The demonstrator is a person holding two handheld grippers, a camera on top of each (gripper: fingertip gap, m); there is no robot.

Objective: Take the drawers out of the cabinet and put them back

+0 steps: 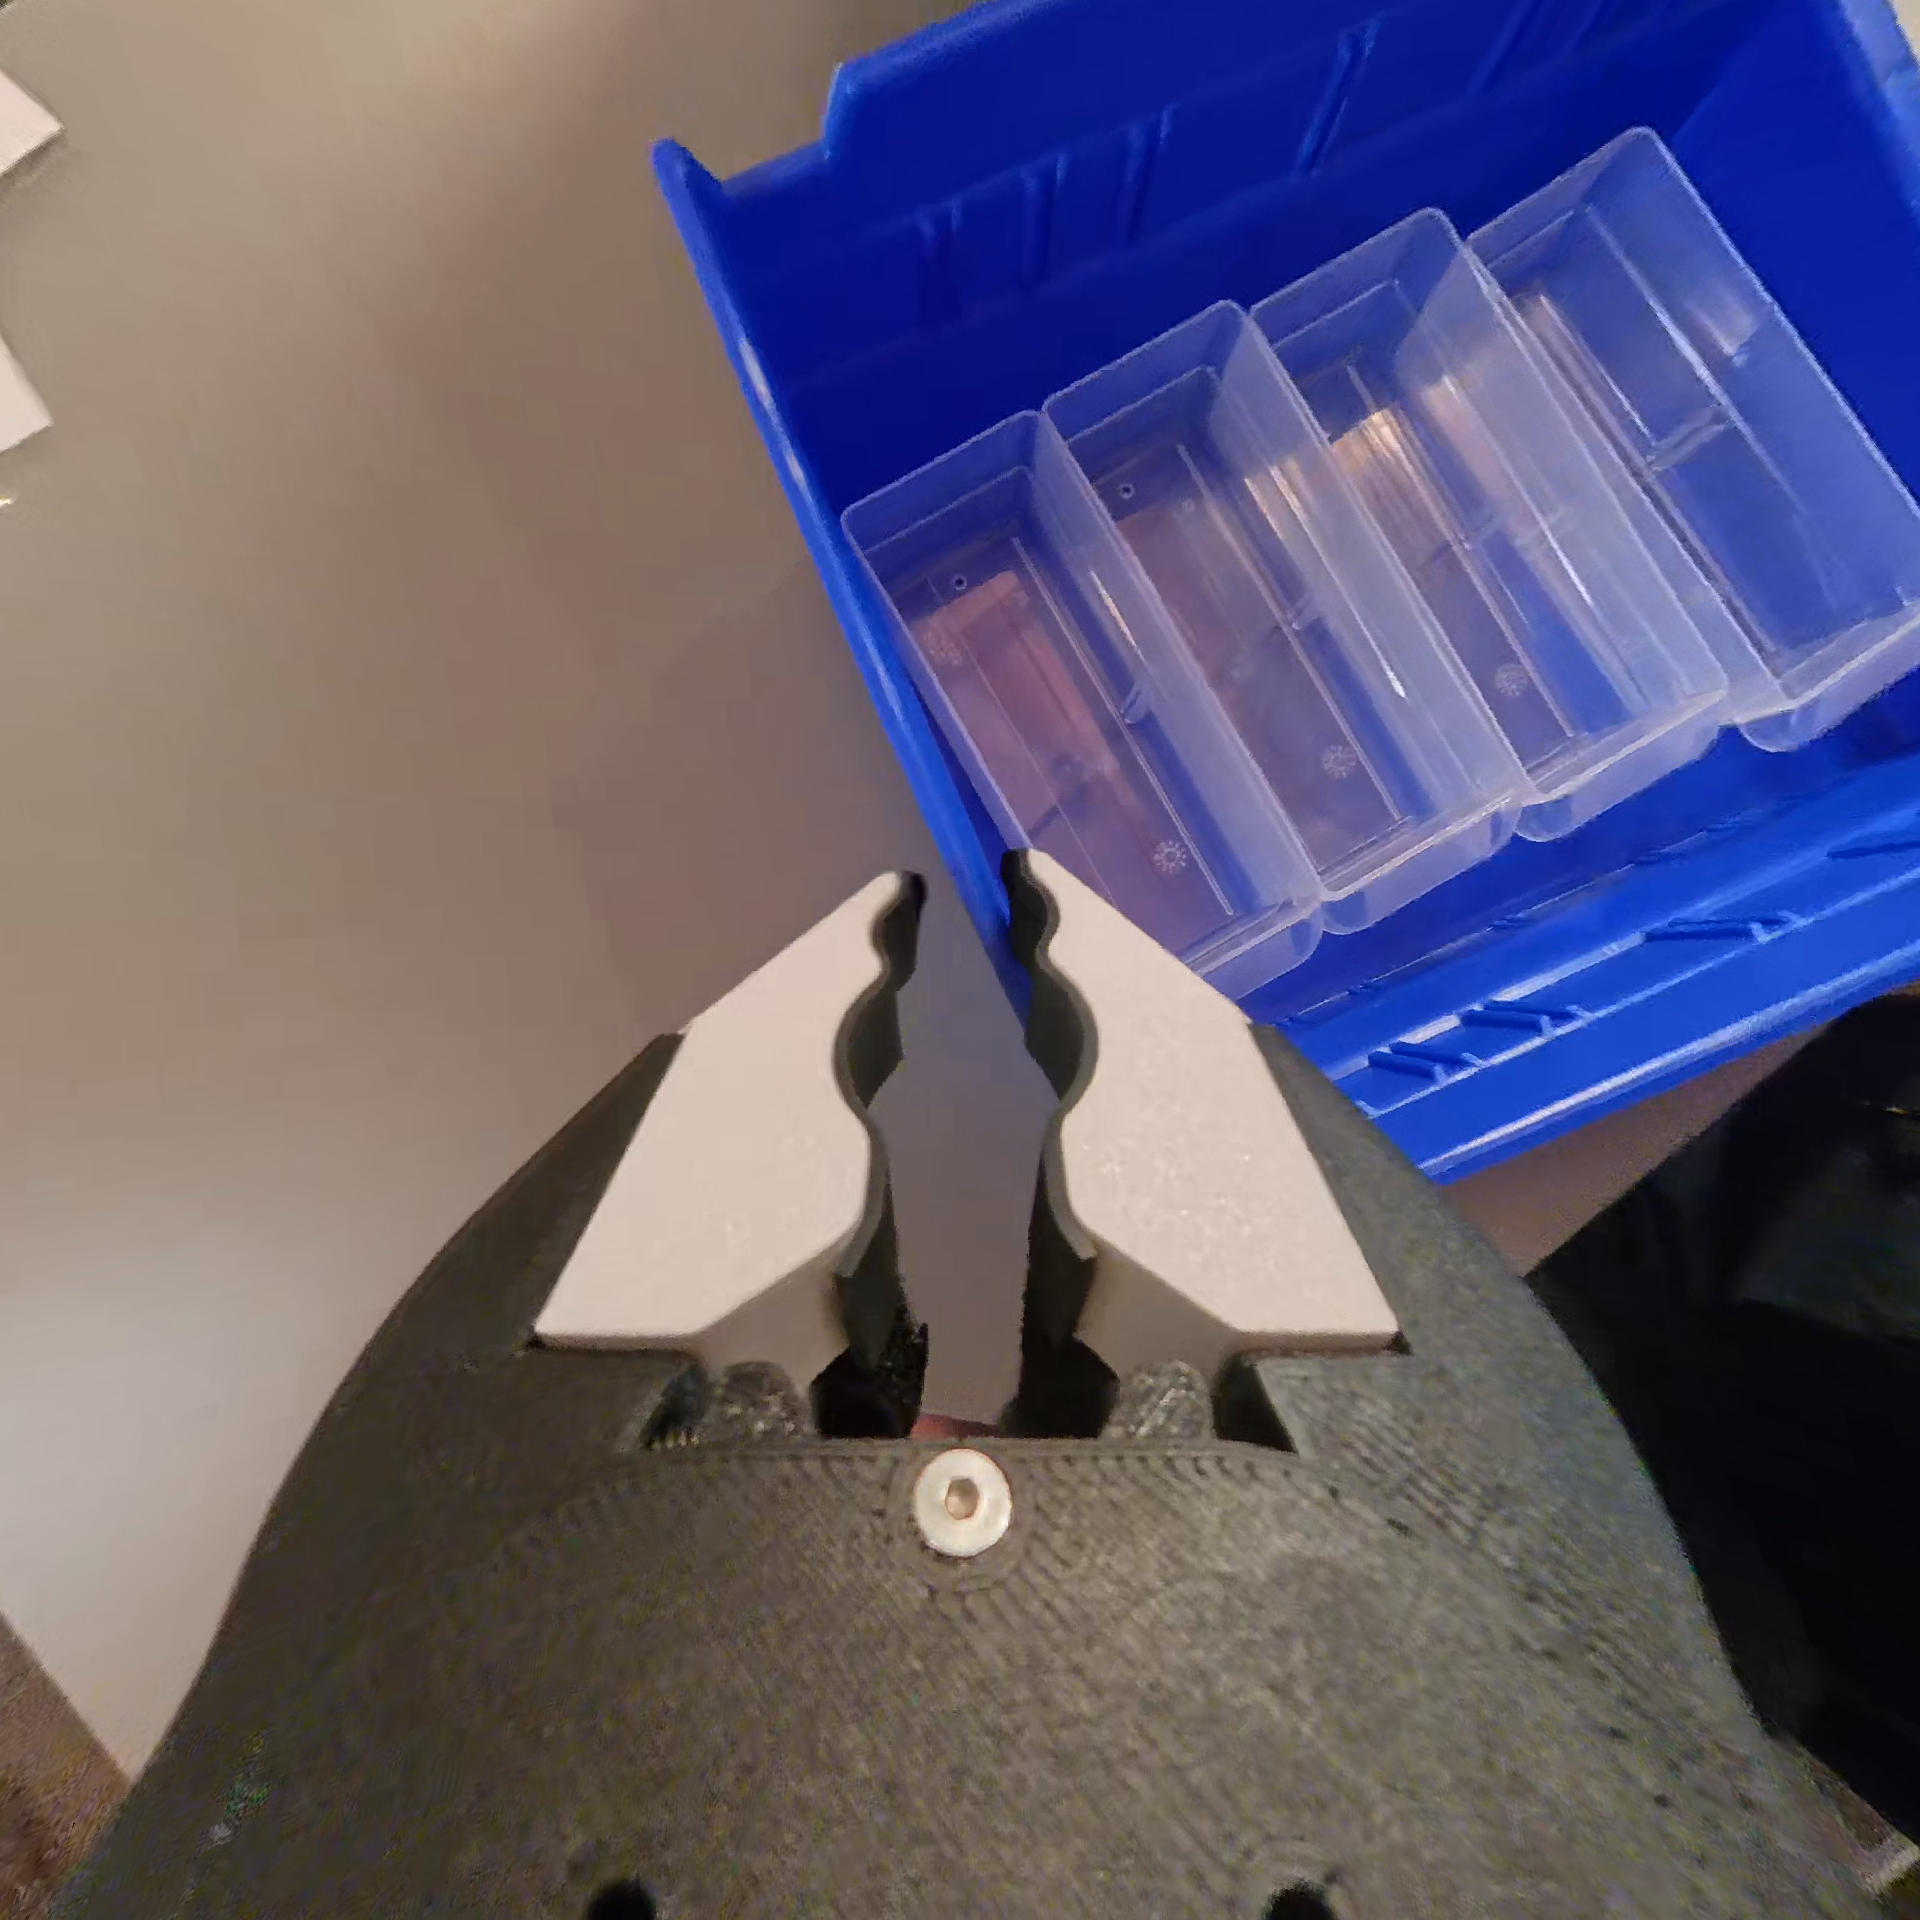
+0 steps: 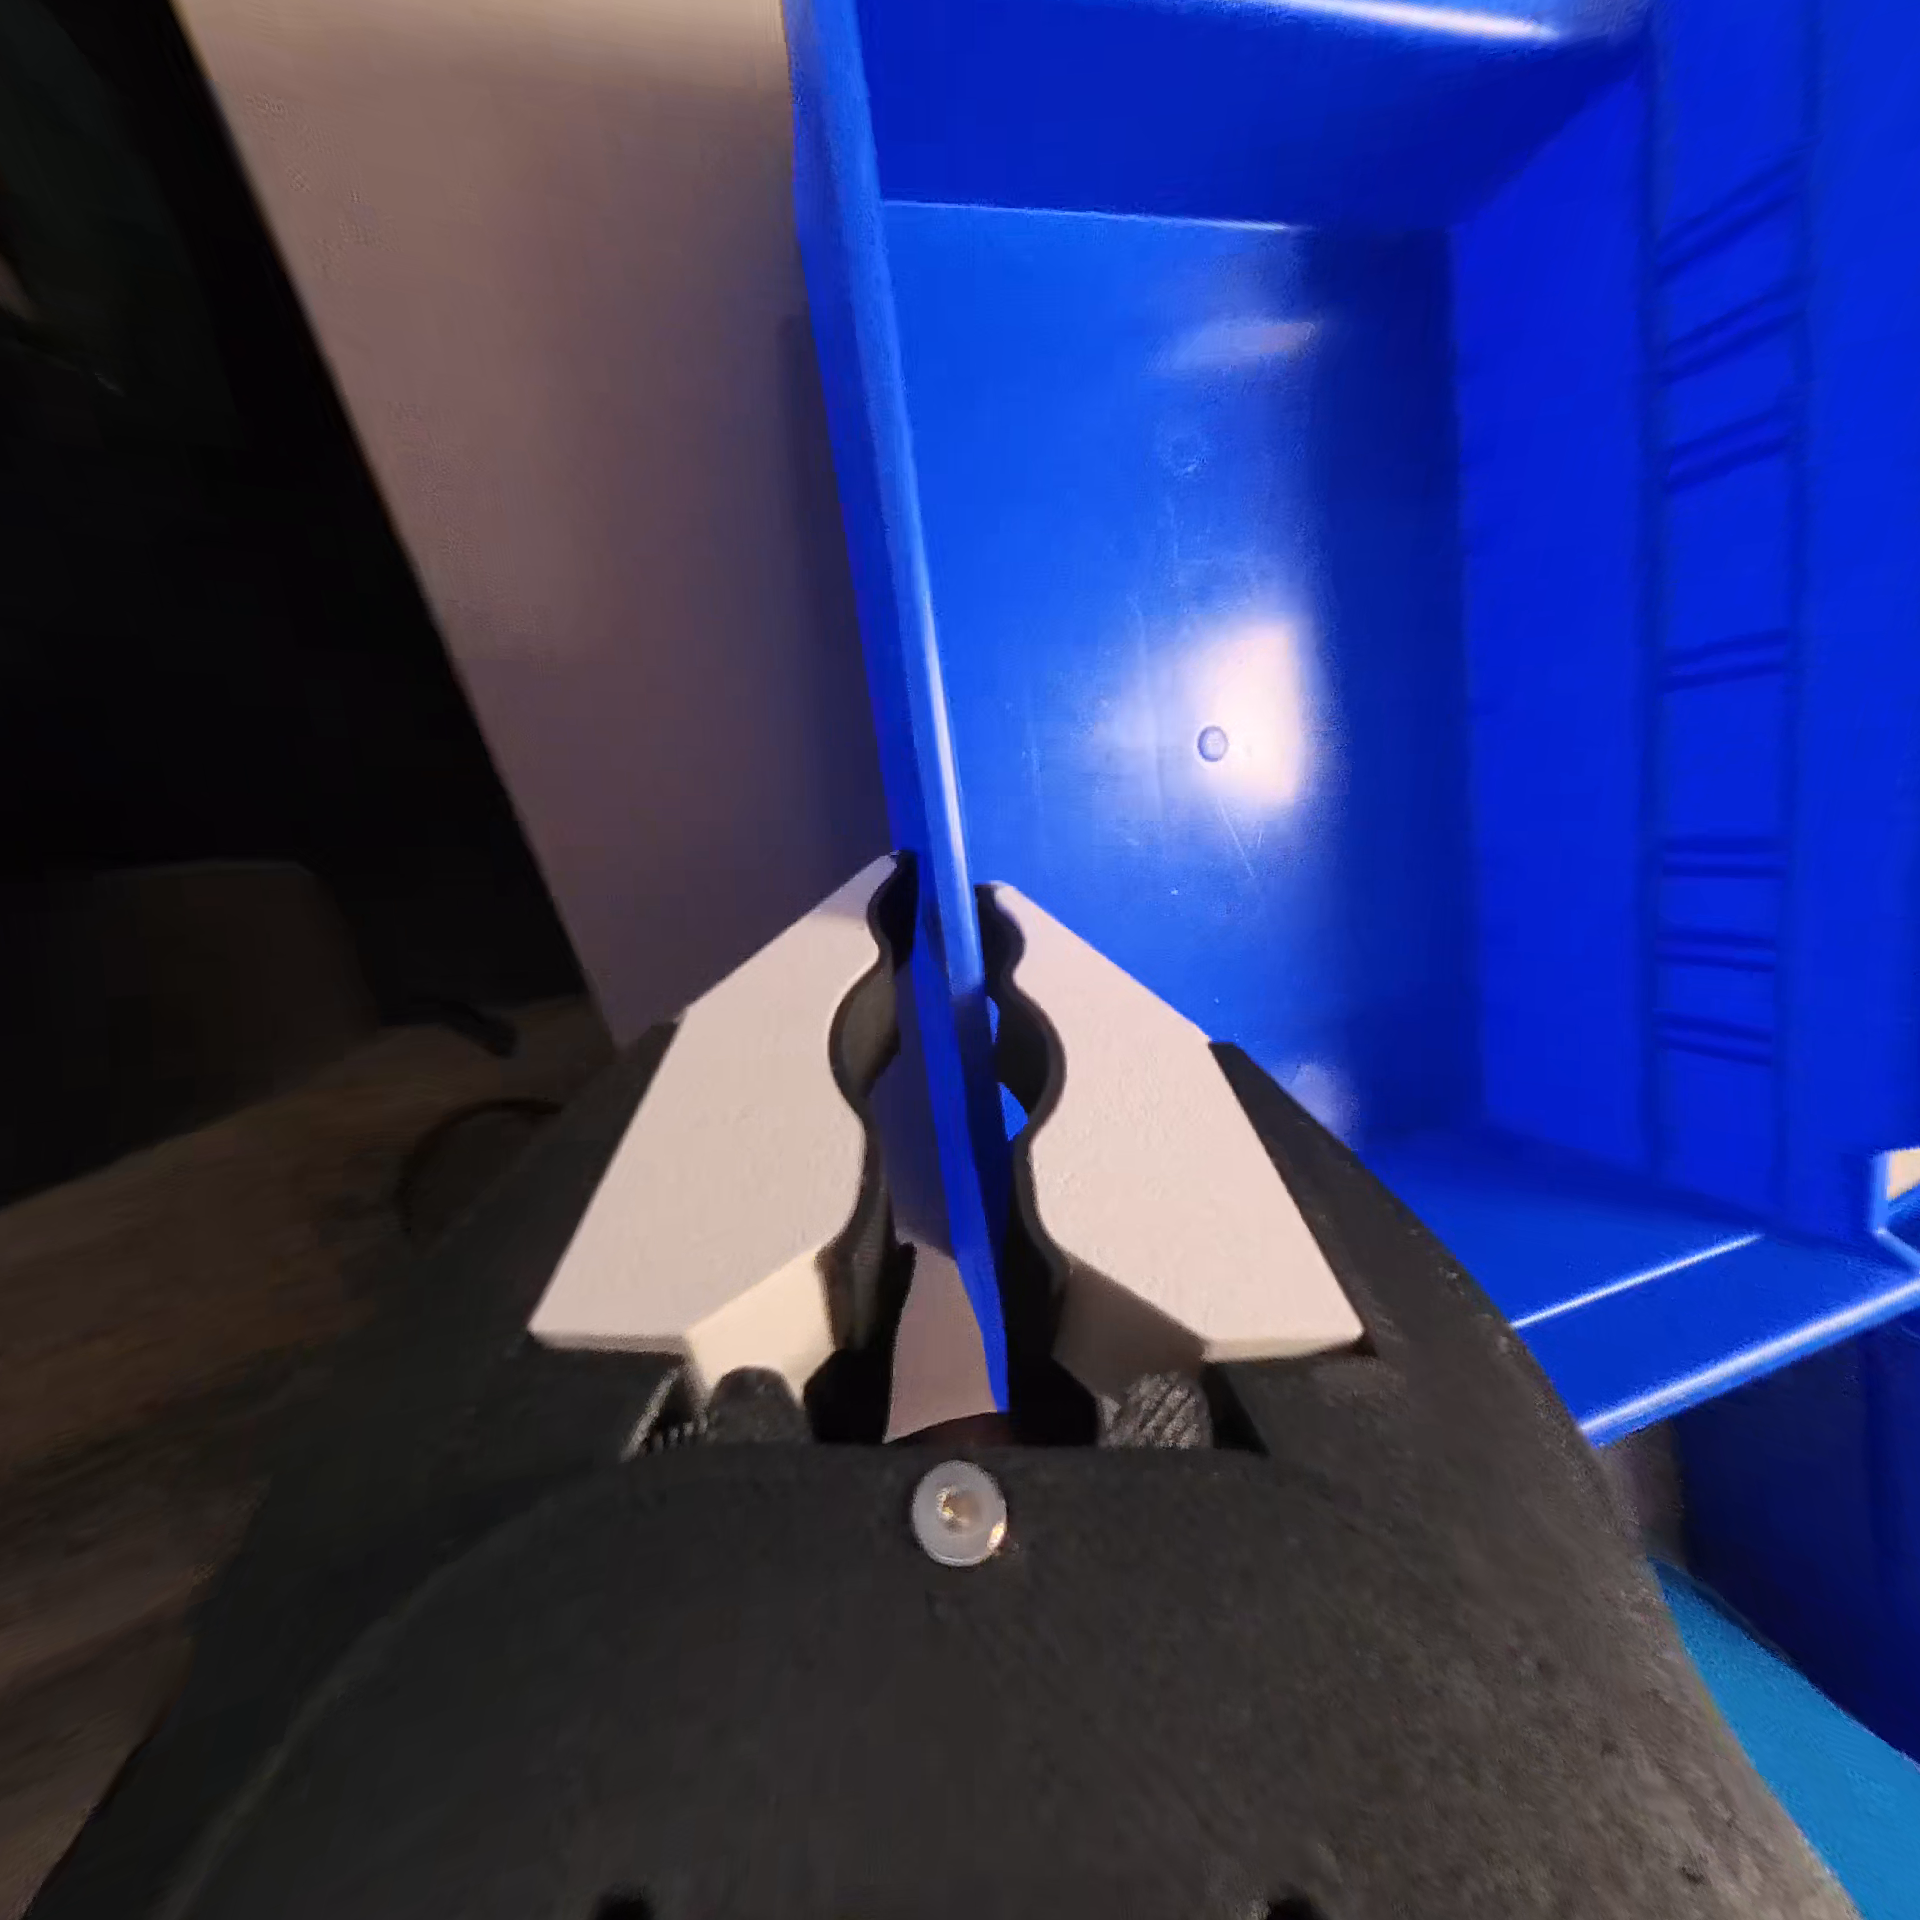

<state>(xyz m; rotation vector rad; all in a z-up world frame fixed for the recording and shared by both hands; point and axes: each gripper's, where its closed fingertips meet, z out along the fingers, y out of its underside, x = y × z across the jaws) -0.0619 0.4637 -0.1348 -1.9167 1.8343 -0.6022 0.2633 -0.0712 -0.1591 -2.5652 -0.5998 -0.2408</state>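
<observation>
Right claw (image 2: pixel 945 883) clamping blue bin wall (image 2: pixel 935 623)

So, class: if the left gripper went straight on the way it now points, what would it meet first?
Probably the side wall of the blue bin, whose edge already lies just off the right fingertip. Depth is unclear, so the open left gripper might instead slide past over the bare table.

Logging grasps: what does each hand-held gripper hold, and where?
Right hand-held gripper: blue bin, clamped on its side wall edge. Left hand-held gripper: nothing.
</observation>
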